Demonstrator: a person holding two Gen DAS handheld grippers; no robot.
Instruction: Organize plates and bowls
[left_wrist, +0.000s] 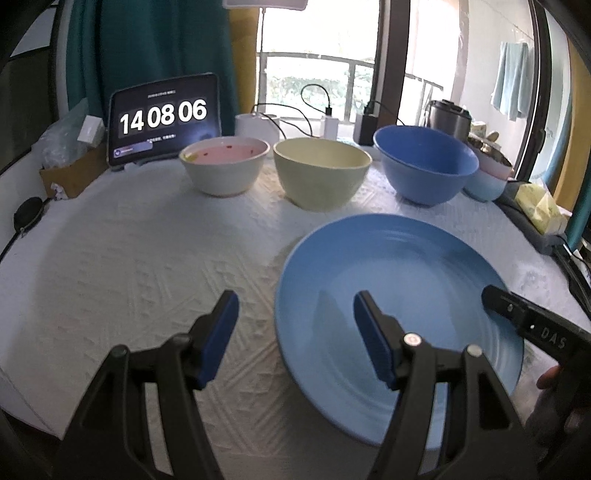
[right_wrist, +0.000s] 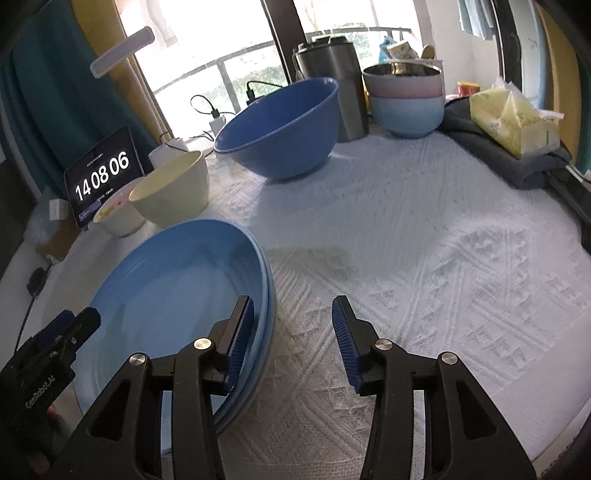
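Note:
A blue plate (left_wrist: 399, 280) lies on the white cloth; in the right wrist view a second, paler rim shows under this plate (right_wrist: 166, 280). My left gripper (left_wrist: 295, 314) is open and straddles the plate's left rim without pressing on it. Across the right rim stands my right gripper (right_wrist: 291, 321), also open, one finger over the plate and one over the cloth. Behind stand a white bowl with a pink inside (left_wrist: 225, 162), a cream bowl (left_wrist: 321, 173) and a large blue bowl (left_wrist: 424, 166). A pink bowl nests in a light blue bowl (right_wrist: 406, 99) at the back right.
A tablet showing a clock (left_wrist: 164, 114) leans at the back left beside a cardboard box (left_wrist: 70, 173). Chargers and cables (left_wrist: 314, 107) lie behind the bowls. A steel pot (right_wrist: 332, 85), a yellow tissue pack (right_wrist: 513, 118) and a grey cloth (right_wrist: 509, 162) line the right edge.

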